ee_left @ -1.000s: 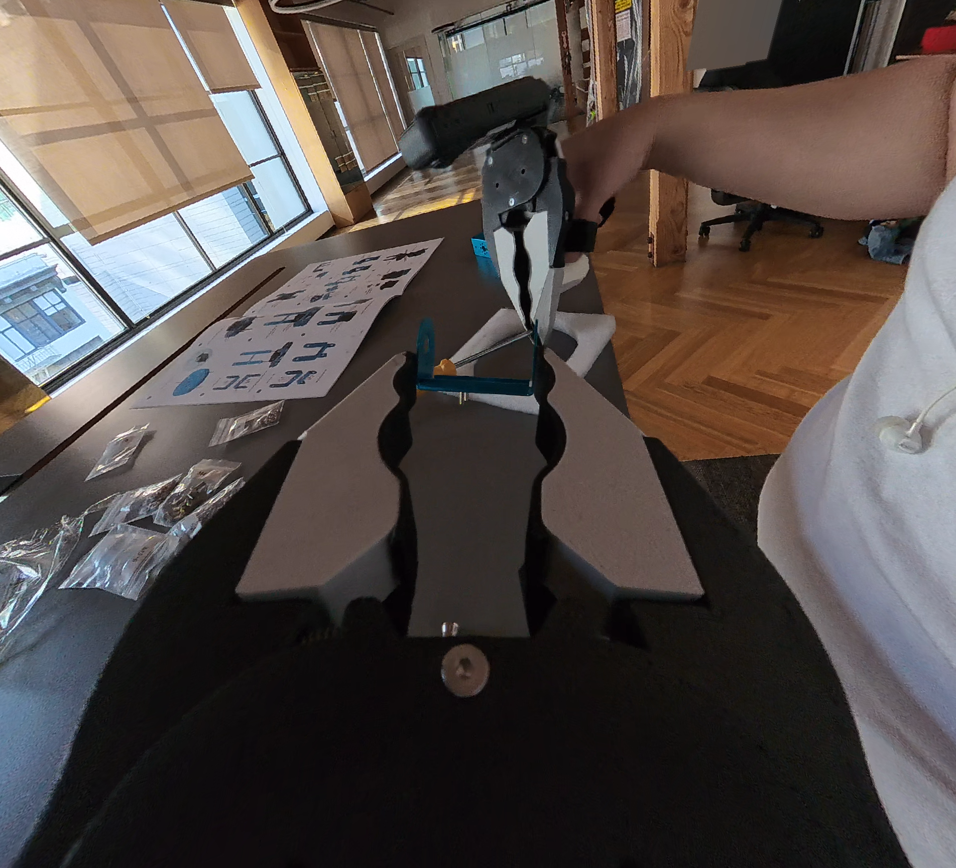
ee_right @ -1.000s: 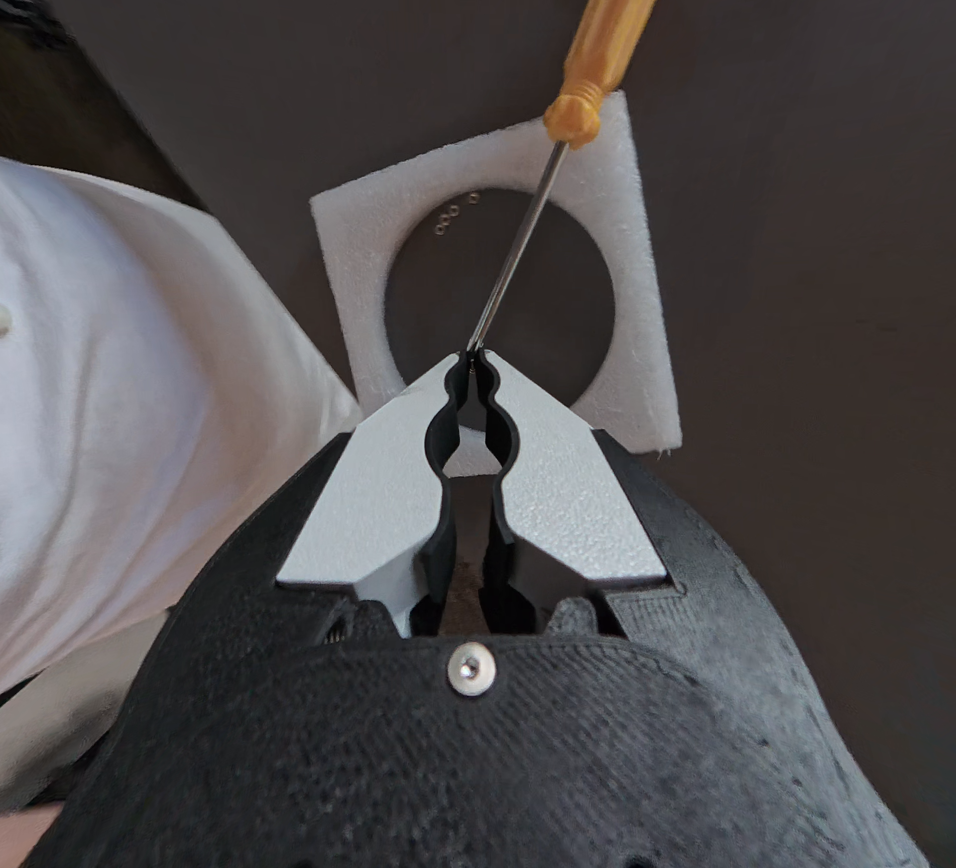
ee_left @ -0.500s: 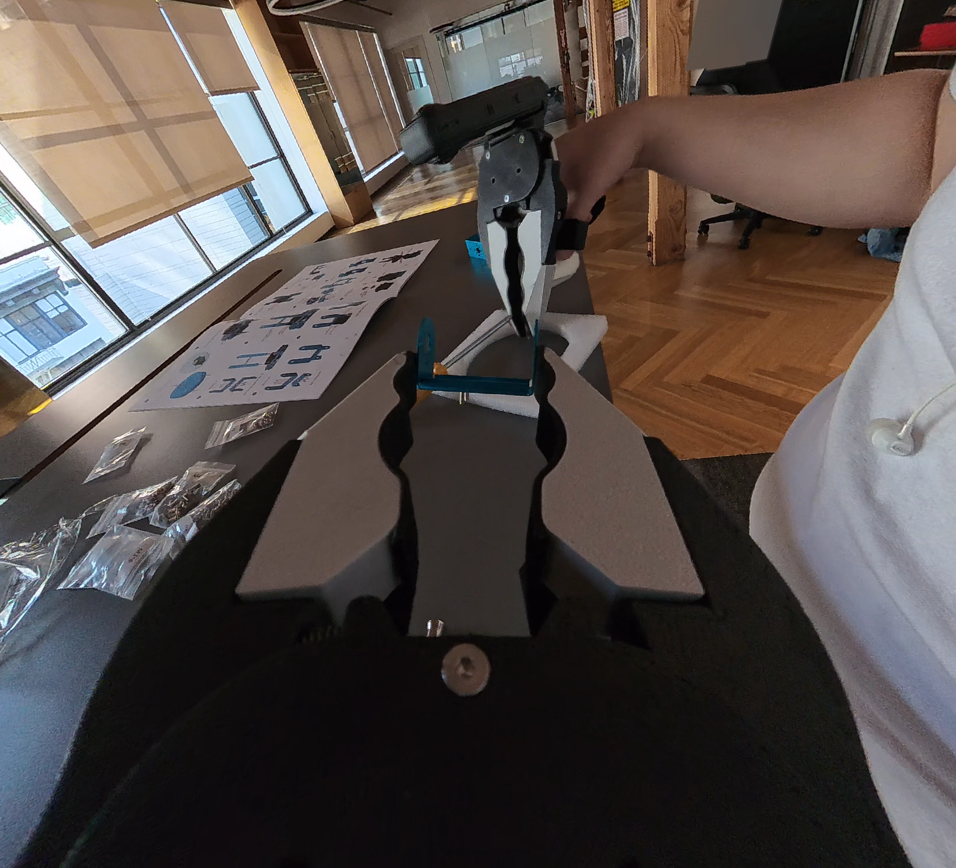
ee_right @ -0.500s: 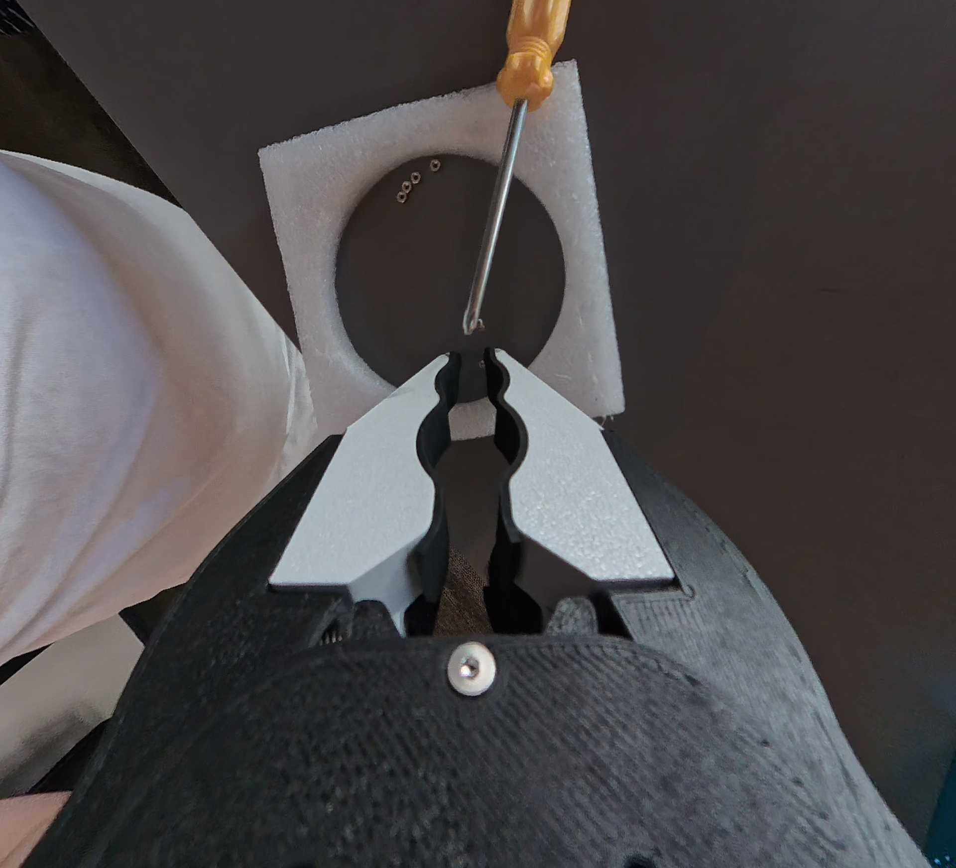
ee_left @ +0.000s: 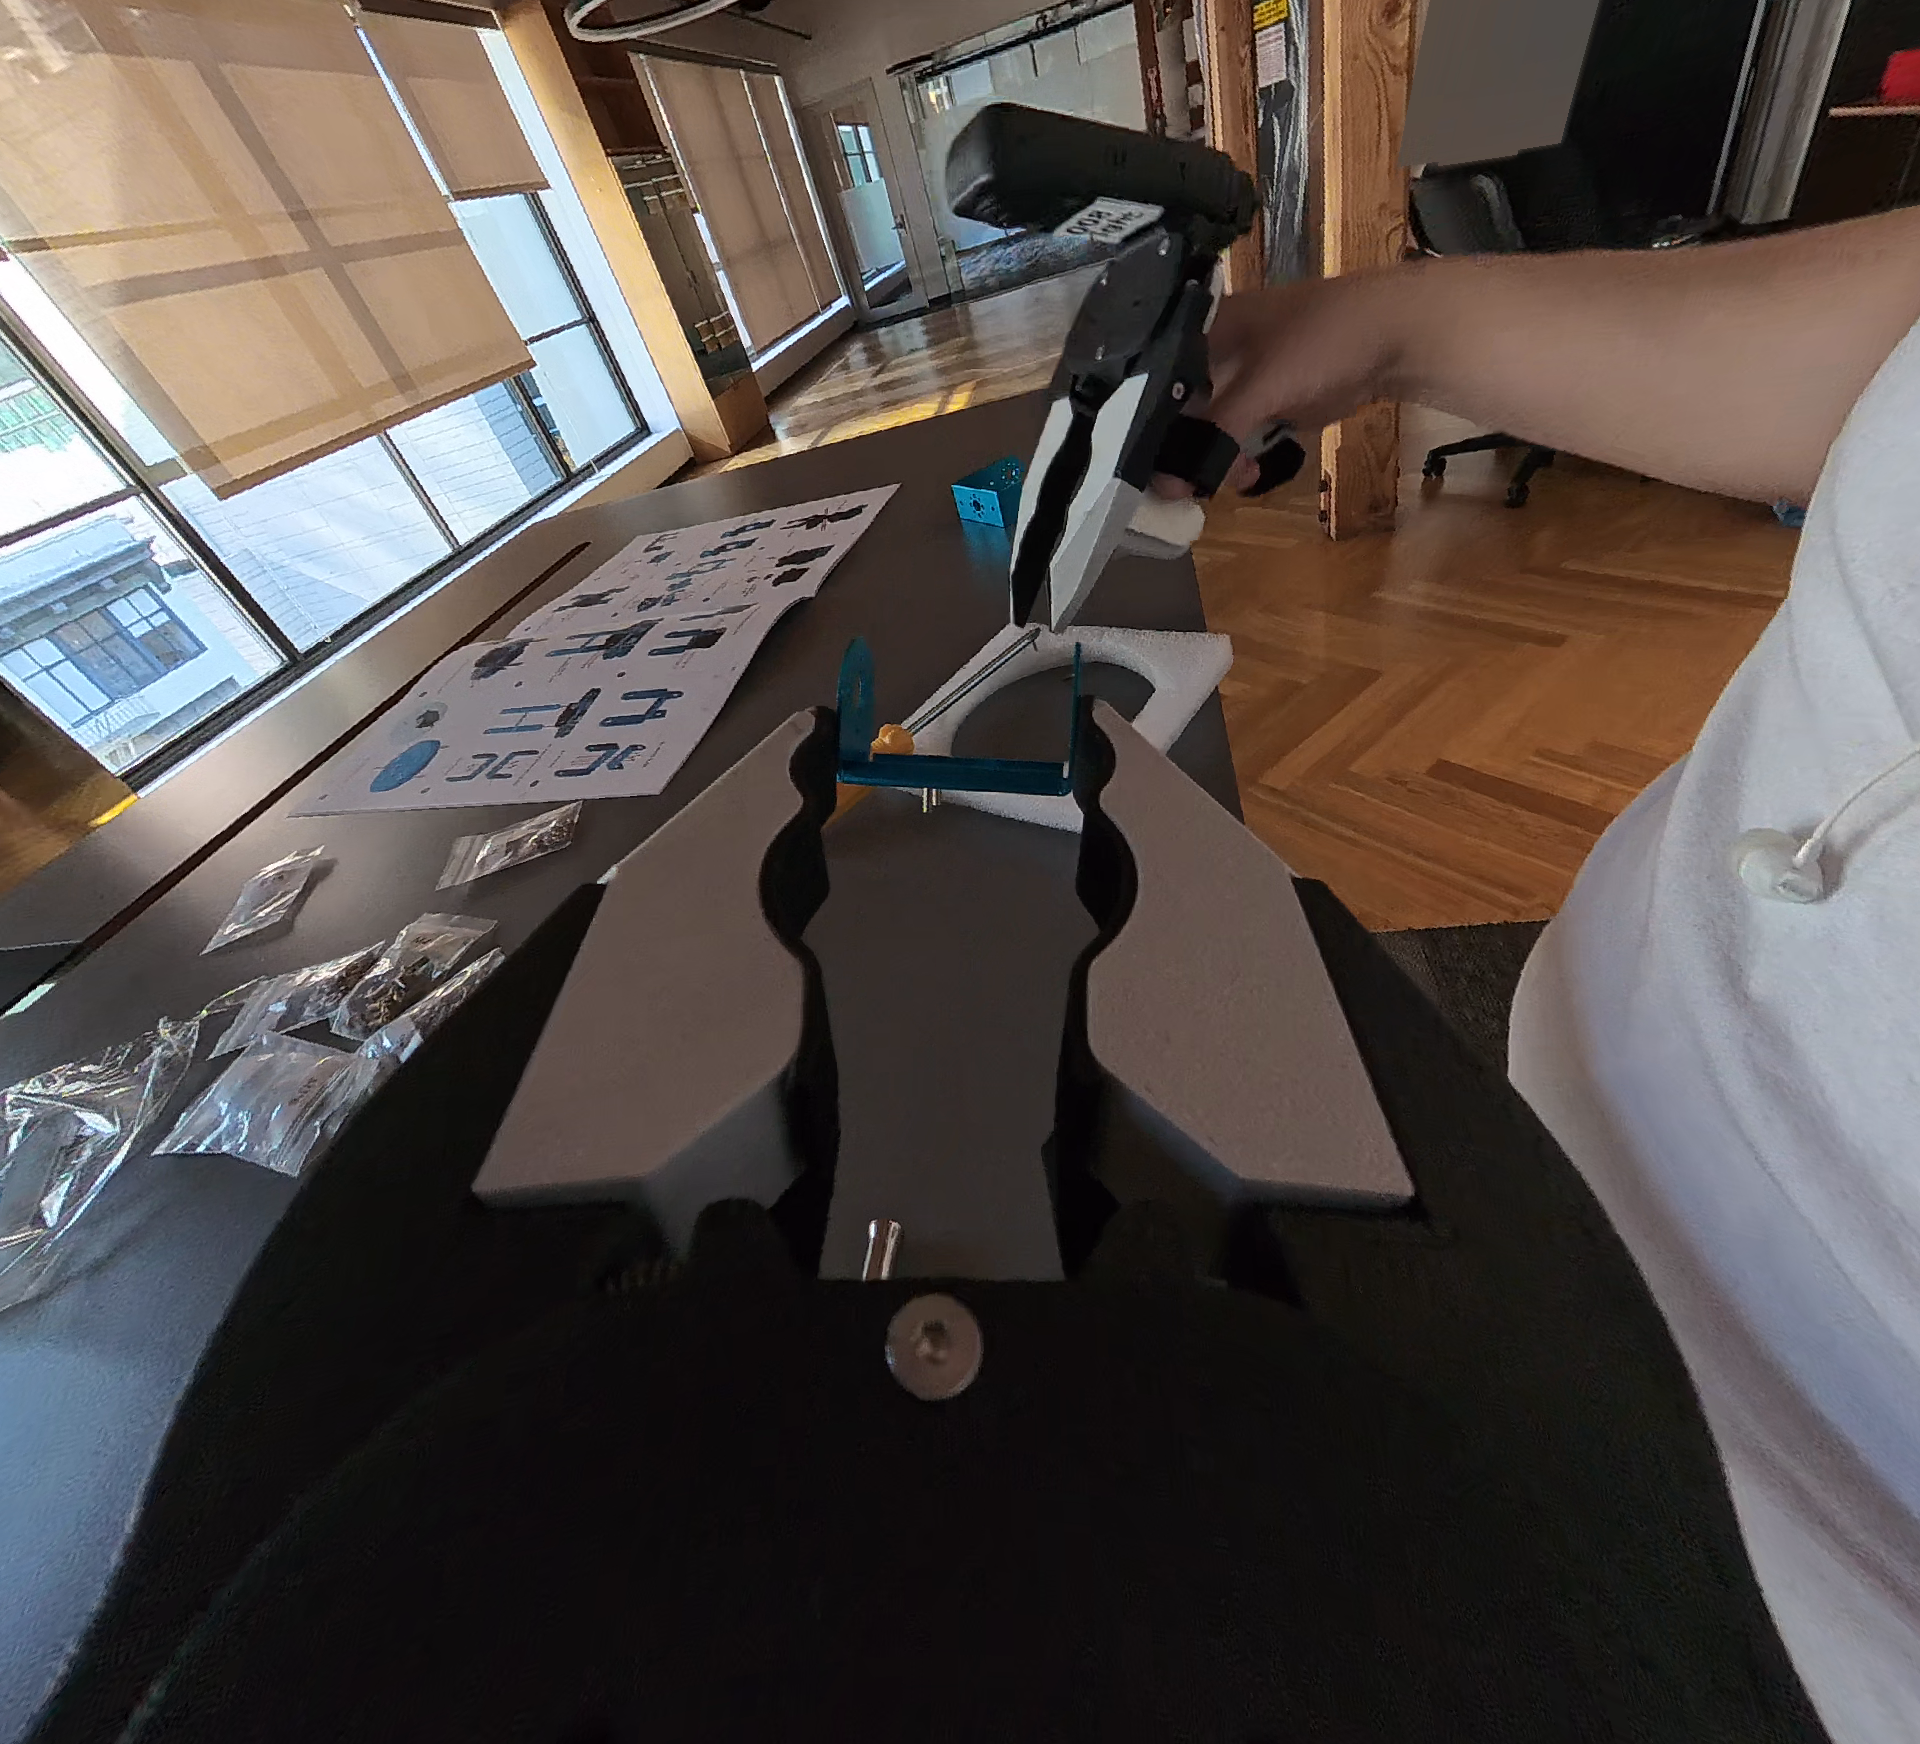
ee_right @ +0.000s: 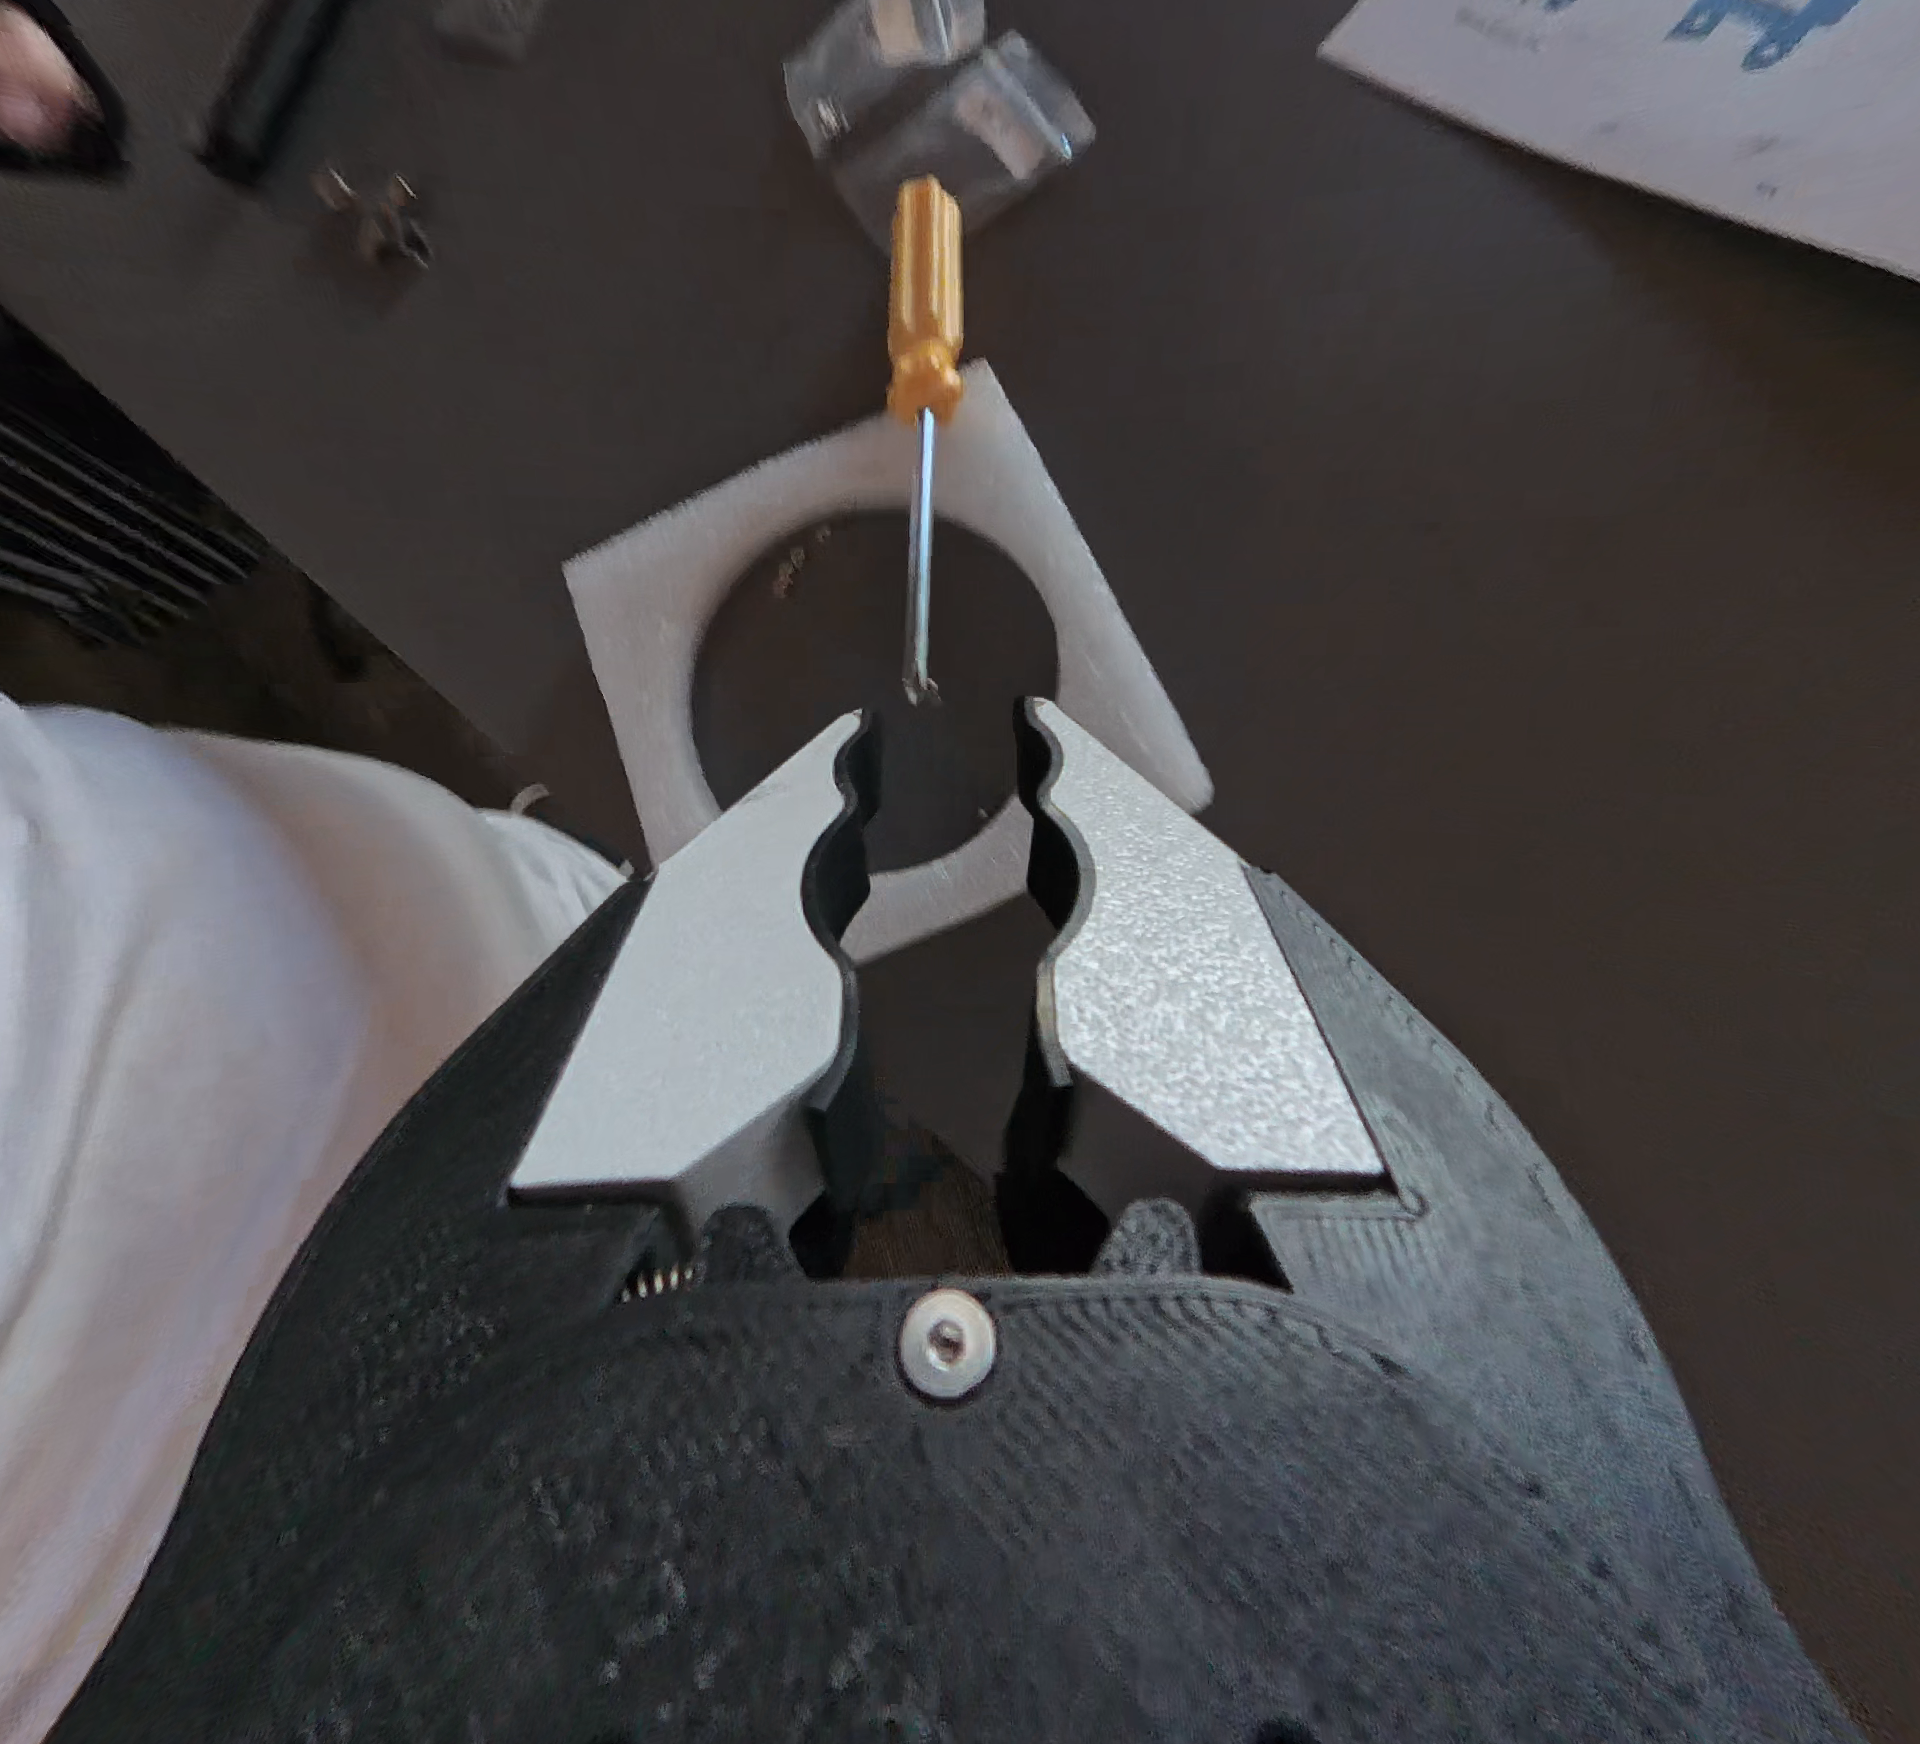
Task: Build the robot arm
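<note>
Now the right gripper [ee_right: 943,715] has let go of the screwdriver [ee_right: 923,406] and pulled back, its tongs spread apart. That yellow-handled tool lies across the white foam square [ee_right: 1091,593] on the dark table [ee_right: 1455,551], tip over the round hole. Meanwhile the left gripper [ee_left: 956,749] pinches a blue metal bracket [ee_left: 951,769] between its fingertips. Little plastic bags [ee_left: 312,977] and a printed sheet [ee_left: 613,686] lie nearby.

Dark matte surface [ee_right: 1455,499], bearing the following. White foam square [ee_right: 1101,614] with a round cut-out, flat, near the edge; several tiny metal pieces [ee_right: 792,564] lie inside the hole. Yellow-handled screwdriver [ee_right: 925,292], shaft across the foam. Clear small-parts bags [ee_left: 301,998] scattered at left. Printed sheet [ee_left: 582,686] spread open. Small blue bracket [ee_left: 982,505] farther back.
</note>
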A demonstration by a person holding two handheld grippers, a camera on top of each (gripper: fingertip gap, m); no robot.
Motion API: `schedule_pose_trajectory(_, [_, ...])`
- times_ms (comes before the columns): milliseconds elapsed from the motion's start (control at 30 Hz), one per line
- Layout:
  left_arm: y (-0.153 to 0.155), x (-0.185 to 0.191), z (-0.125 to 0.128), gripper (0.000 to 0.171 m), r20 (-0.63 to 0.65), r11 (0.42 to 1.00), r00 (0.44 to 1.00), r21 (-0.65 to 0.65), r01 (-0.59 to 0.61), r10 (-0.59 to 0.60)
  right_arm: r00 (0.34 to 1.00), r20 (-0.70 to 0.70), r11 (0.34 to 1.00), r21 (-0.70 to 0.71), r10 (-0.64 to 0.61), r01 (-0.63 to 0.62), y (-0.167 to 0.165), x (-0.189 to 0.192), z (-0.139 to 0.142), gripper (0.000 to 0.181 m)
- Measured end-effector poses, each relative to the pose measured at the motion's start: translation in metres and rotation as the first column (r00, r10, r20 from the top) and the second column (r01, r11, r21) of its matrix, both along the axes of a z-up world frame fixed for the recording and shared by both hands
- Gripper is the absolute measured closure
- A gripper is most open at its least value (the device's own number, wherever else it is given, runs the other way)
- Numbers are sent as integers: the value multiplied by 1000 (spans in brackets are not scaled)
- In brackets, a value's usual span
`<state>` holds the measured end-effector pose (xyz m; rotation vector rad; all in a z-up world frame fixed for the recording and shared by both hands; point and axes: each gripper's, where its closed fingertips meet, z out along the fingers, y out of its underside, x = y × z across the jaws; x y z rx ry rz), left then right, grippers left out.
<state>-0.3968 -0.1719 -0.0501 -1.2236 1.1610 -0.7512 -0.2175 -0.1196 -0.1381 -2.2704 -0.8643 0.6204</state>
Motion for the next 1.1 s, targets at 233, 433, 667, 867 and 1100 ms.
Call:
schedule_pose_trajectory(233, [0,0,3,127,-4,1000,1000,10,0,0,996,-77,987,149,-54,65,5,-4,-2,166])
schedule_pose_trajectory(433, [1,4,3,127,-11,1000,1000,11,9,-9,999,28,970,240,30,-35,4,-6,-8,169])
schedule_pose_trajectory(667, [2,5,4,127,-8,1000,1000,9,9,-9,999,-8,967,252,39,-35,3,-10,-10,180])
schedule_pose_trajectory(867, [2,6,3,127,-10,1000,1000,5,15,-15,1000,-4,976,215,13,-12,2,-6,-12,181])
schedule_pose_trajectory(1100, [1,9,4,127,-9,1000,1000,6,27,-27,985,170,994,110,-44,26,-1,3,-19,181])
